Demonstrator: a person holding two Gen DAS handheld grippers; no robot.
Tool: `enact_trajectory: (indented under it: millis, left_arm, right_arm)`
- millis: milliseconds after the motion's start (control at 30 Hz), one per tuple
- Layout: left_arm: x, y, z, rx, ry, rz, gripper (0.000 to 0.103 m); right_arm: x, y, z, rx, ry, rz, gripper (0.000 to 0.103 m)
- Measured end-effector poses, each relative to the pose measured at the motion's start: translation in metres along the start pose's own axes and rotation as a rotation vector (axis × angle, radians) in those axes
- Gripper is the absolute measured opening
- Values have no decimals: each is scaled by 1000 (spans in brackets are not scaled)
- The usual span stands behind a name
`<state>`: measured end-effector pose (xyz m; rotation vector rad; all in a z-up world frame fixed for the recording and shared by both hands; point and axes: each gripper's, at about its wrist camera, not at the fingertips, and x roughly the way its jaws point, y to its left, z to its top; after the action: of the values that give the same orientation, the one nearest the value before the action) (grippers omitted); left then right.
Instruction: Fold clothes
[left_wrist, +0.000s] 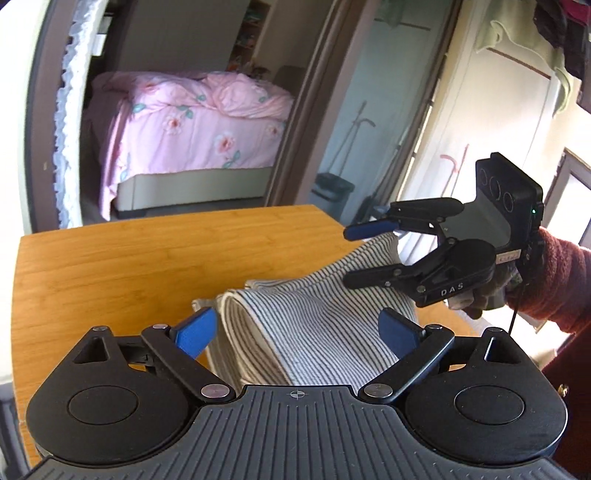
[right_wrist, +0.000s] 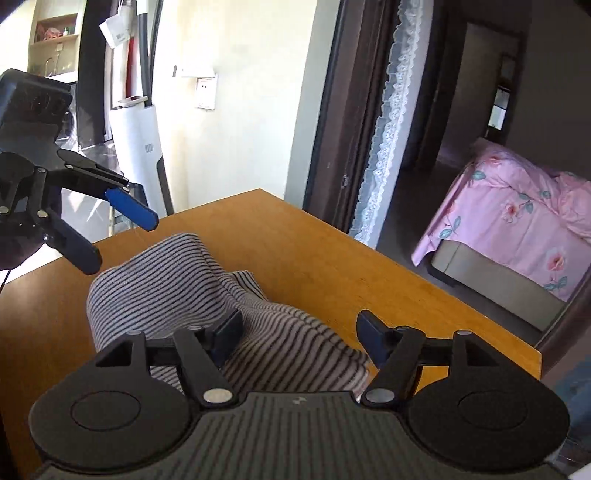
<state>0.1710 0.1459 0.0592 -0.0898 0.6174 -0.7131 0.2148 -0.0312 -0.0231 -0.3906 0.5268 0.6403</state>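
A folded striped garment (left_wrist: 314, 314) is laid on the near right part of the wooden table (left_wrist: 110, 266). The left gripper (left_wrist: 299, 332) is held wide open with the cloth between its fingers, nothing gripped. The right gripper (right_wrist: 299, 332) is likewise parted over the garment's other end, unclamped.

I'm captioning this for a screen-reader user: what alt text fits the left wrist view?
A folded striped garment lies on a wooden table between the open left gripper, with the open right gripper over its far end. Behind, a doorway shows a bed with pink floral bedding.
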Motion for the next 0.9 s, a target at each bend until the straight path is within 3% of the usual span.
enact_trajectory:
  millis: [133,233,367,600,733,900]
  left_arm:
    - [23,-19,2,79,13,-86,98]
    - [39,-31,7,109,14,-116,98]
    - [45,-44,11,120,-6,-136,98]
    - [22,-56,17,135,-106,-134,99]
    - [51,-53,13,142,-11,-116,100]
    - [97,-43,-10,175,146,13,102]
  right_arm:
    - [23,5,-22,-43,-4,-160,69]
    - [42,2,-21,38,-17,-105,69]
    - [57,0,-16,44,-5,-82,69]
    - [60,-5,-16,87,3,-58,69]
    - [45,-9,-11,116,-14,-59,70]
    - [2,-16,-11,175,-86,-61,92]
